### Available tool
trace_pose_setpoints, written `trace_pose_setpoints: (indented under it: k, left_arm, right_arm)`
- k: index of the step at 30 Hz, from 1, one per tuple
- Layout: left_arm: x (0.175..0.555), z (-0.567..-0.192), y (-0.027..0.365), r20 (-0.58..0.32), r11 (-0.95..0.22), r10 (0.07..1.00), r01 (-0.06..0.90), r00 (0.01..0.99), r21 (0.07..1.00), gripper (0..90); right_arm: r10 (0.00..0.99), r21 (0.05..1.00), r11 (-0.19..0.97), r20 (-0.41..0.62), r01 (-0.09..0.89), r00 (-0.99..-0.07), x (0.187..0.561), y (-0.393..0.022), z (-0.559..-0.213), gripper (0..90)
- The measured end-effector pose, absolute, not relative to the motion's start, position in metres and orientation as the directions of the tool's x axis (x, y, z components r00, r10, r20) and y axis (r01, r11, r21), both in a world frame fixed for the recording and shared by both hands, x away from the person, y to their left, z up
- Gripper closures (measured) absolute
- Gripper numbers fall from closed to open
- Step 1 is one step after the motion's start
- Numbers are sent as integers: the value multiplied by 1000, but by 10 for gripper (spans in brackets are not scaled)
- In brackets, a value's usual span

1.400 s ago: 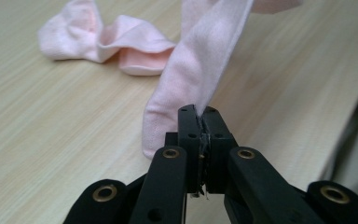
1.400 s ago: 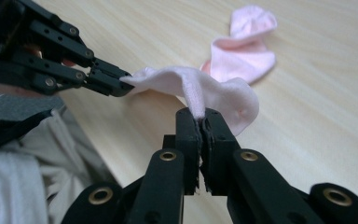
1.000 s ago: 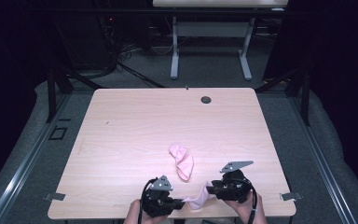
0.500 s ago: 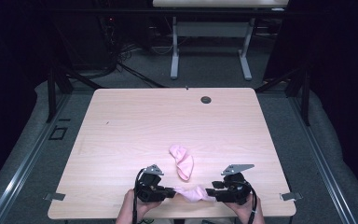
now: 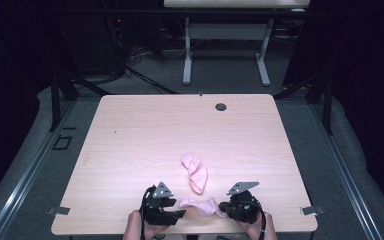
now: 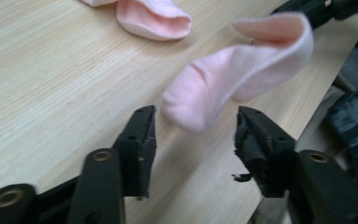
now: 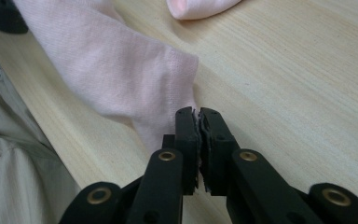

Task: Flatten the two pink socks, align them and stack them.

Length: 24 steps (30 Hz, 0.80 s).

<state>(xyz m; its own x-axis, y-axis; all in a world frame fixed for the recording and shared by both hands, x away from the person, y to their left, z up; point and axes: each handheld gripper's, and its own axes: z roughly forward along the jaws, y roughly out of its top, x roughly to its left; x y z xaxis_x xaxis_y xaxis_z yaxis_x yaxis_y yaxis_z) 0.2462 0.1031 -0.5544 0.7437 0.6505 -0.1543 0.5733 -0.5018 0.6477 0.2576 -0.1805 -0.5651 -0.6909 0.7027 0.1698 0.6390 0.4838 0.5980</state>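
Since a moment ago my left gripper (image 6: 193, 135) has let go: its jaws have just been opening and now stand about half apart, the toe of the near pink sock (image 6: 242, 74) hanging loose between them, untouched. My right gripper (image 7: 198, 123) has just been closing and is pinched tight on that sock's other end. So I judge the hand-over done; the right alone carries it at the table's (image 5: 130, 150) near edge. From above, the second sock (image 5: 195, 172) lies just beyond; the left gripper view adds the free toe.
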Motion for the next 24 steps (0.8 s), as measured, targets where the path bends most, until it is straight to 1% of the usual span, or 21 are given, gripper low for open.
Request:
trace_pose_setpoints:
  k: [1,4,6,7,9,10,11,12,13,15,19,21,24]
  left_arm:
    - [241,-557,102,-121,-517,650,554,750,652,434]
    - [233,-564,97,-14,-547,664,498,748,673,429]
    - [232,-566,93,27,-547,665,463,746,697,490]
    - [233,-566,92,44,-550,658,440,752,710,524]
    - [236,-565,89,62,-564,639,412,766,716,647]
    - [238,-565,88,60,-564,630,403,774,721,710]
    - [240,-564,87,54,-566,622,401,781,720,796]
    - [242,-563,87,47,-567,617,402,786,719,849]
    - [244,-560,89,13,-560,612,421,791,714,872]
    - [246,-554,94,-42,-539,614,458,788,707,880]
    - [256,-542,106,-248,-459,600,582,760,672,881]
    - [263,-541,111,-314,-420,601,624,735,658,881]
    - [276,-543,116,-374,-360,616,670,694,650,872]
  right_arm:
    - [704,602,479,172,639,-689,258,-181,-566,872]
    - [714,609,468,167,640,-680,256,-181,-566,882]
    - [721,621,443,181,646,-669,256,-181,-567,885]
    - [725,623,437,182,649,-664,256,-182,-567,886]
    - [730,629,426,186,650,-658,256,-183,-568,887]
    - [732,632,419,189,652,-654,256,-183,-568,887]
    - [736,631,421,181,651,-652,256,-184,-568,888]
    - [739,632,419,179,651,-649,256,-185,-568,888]
    - [744,635,413,178,653,-644,256,-186,-568,888]
    - [763,639,395,171,660,-623,255,-188,-568,889]
    - [790,645,379,148,664,-594,256,-189,-569,889]
    - [799,646,379,132,662,-586,258,-187,-569,889]
    - [814,651,361,130,668,-566,262,-186,-568,885]
